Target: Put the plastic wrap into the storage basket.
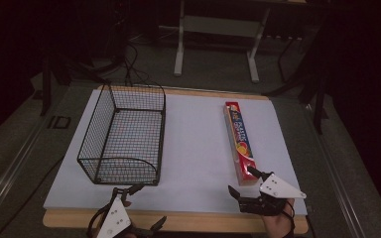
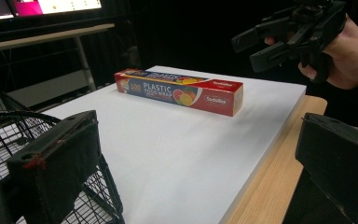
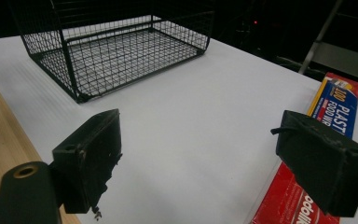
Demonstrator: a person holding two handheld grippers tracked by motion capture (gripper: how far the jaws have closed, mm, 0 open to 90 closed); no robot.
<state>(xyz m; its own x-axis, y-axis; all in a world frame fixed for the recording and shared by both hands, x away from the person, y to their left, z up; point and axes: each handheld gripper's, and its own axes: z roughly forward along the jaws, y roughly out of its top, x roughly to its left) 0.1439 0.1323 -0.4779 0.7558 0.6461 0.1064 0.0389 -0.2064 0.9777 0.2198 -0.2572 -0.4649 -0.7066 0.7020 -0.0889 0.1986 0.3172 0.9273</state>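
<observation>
Fingers spread on both grippers, nothing held; long red-blue food wrap box (image 1: 239,141) flat.

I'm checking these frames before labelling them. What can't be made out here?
- Plastic food wrap box: in the right gripper view its near end is covered by a jaw and cut by the bottom edge.
- Left gripper: in the high view its body is cut by the bottom edge.
- Wire basket: in the left gripper view it is cut by the left edge and partly behind a jaw.
</observation>
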